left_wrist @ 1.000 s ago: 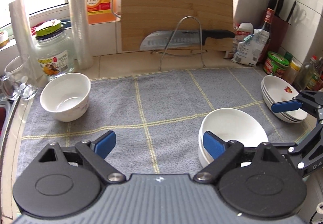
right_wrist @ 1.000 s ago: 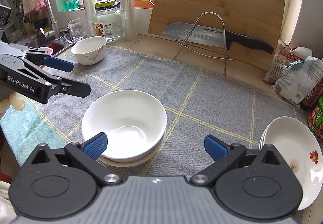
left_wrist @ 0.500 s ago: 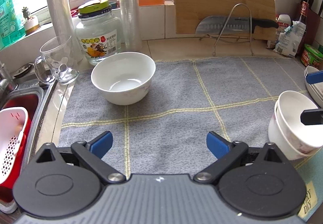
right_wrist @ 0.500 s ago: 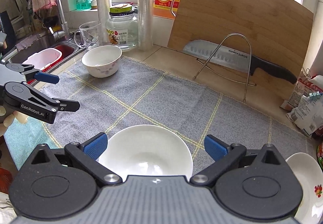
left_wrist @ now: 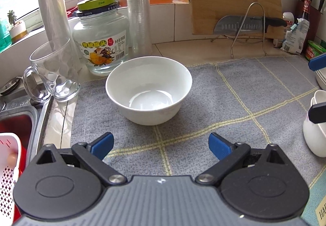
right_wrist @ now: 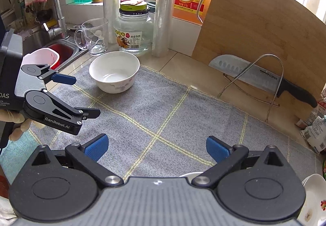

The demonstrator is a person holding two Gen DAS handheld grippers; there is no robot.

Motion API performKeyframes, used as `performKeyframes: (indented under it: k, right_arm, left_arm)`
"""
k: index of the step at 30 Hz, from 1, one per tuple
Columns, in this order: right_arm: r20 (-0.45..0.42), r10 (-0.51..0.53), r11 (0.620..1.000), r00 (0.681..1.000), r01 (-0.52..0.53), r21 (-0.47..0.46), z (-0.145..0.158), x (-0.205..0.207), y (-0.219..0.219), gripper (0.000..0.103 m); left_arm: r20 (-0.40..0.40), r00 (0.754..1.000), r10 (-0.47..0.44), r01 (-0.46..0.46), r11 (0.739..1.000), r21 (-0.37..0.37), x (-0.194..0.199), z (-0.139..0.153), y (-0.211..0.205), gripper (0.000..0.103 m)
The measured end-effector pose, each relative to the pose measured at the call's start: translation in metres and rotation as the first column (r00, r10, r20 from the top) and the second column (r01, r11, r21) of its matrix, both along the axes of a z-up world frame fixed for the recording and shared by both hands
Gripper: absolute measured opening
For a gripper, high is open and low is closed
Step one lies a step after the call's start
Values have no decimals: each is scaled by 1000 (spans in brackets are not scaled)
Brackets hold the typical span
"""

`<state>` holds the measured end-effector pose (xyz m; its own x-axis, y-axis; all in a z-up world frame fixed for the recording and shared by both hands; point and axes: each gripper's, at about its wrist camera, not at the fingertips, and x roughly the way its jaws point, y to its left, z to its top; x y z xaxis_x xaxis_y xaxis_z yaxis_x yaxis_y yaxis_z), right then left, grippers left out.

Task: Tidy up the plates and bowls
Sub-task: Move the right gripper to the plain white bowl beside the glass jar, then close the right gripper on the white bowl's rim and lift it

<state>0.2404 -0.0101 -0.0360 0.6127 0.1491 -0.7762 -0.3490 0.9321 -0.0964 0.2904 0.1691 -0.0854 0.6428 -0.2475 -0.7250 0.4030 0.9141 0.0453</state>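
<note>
On grey mat, white bowl ahead of left gripper, right gripper, fingers of both spread, empty.

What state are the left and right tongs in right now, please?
Left tongs: open, holding nothing.
Right tongs: open, holding nothing.

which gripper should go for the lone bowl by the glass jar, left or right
Left. The left gripper is open and empty, with the lone bowl straight ahead of its fingers. The right gripper is also open but sits farther back, near the stacked bowls.
</note>
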Motion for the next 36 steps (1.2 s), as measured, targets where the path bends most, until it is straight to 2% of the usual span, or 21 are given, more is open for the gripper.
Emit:
performKeyframes:
  k: [4,8,13,20,23,26,30,33,36]
  right_arm:
    - [-10,2,1000,1000,-2,-15,1,15,14,103]
    - [-13,12,999,1000,-12,-41,0,28,25,103]
    - [-31,41,997,999,-43,-60,-2,46,38,103]
    - [-62,104,991,993,-109,-81,-9,74,56,103]
    - [-80,133,986,988,-140,-86,-13,86,62,103]
    - [-94,170,982,981,-177,-71,-16,97,67,103]
    - [-108,221,973,969,-226,-38,-20,112,78,103]
    - [-119,251,967,961,-254,-10,-25,123,87,103]
    - [-131,282,959,950,-282,18,-28,135,94,103]
  left_arm:
    - [-7,1000,5,-5,1000,-18,15,-10,3,99]
    - [-51,999,6,-9,999,-53,29,-21,7,99]
    - [6,1000,-27,27,1000,-14,27,-29,3,103]
    - [22,1000,-5,6,1000,-28,26,-29,4,102]
    - [39,999,6,-4,998,-62,26,-25,8,102]
    - [69,998,3,3,997,-82,24,-17,11,102]
    - [109,994,-11,17,998,-60,23,-12,9,101]
    - [111,994,-21,28,997,-67,25,-10,9,99]
    - [112,993,-22,31,997,-73,27,-10,8,94]
